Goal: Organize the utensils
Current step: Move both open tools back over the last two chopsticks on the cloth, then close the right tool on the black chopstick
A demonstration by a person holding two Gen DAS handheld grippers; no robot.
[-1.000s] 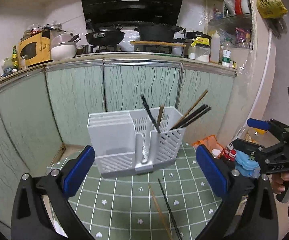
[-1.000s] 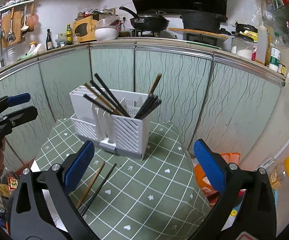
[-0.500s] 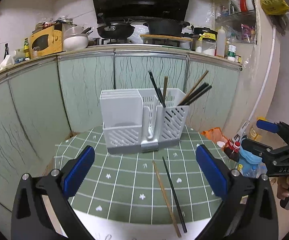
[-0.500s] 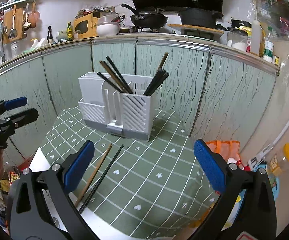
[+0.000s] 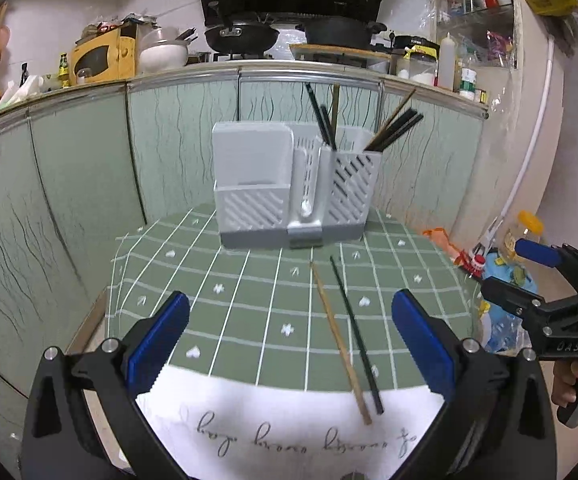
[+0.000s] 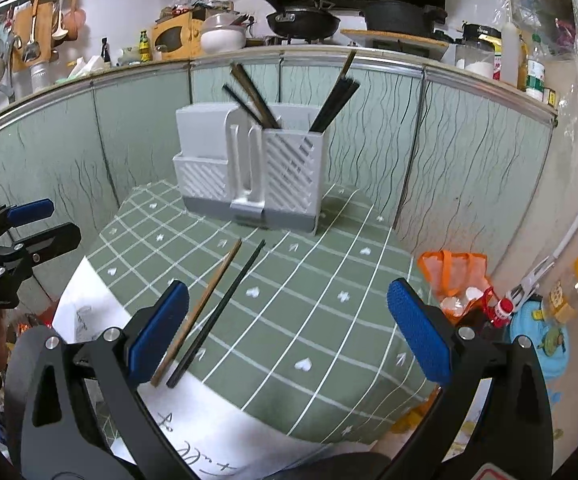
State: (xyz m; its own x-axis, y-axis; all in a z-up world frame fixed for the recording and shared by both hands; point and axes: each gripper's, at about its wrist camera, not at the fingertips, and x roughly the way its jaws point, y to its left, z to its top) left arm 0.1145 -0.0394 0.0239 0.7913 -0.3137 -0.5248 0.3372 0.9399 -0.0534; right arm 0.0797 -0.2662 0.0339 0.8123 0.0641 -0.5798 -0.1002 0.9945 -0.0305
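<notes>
A grey slotted utensil holder (image 5: pixel 295 192) stands at the far side of the desk (image 5: pixel 249 300), which is covered by a green cloth with a white grid and small white shapes. In the holder's right-hand compartments several chopsticks stand tilted — a few dark ones and a wooden one lean left, and another bundle (image 6: pixel 335 96) of dark sticks with one wooden stick leans right; which exact compartment each sits in cannot be told. The left part of the holder shows no utensils above its rim. On the cloth in front of the holder lie two loose chopsticks side by side, close together but apart: a wooden chopstick (image 5: pixel 339 340) and, just to its right, a black chopstick (image 5: pixel 355 336). Their far tips point toward the holder and their near ends reach onto a white sheet with handwriting (image 5: pixel 289 432) at the desk's front edge. The left gripper (image 5: pixel 289 344) hangs above the near edge of the desk, its blue-padded jaws spread wide with nothing between them. The right gripper (image 6: pixel 289 328) is also over the near part of the desk — jaws wide apart and empty, with the two loose chopsticks just inside its left pad in its own view. A hand (image 5: pixel 573 380) grips the right gripper's handle.
</notes>
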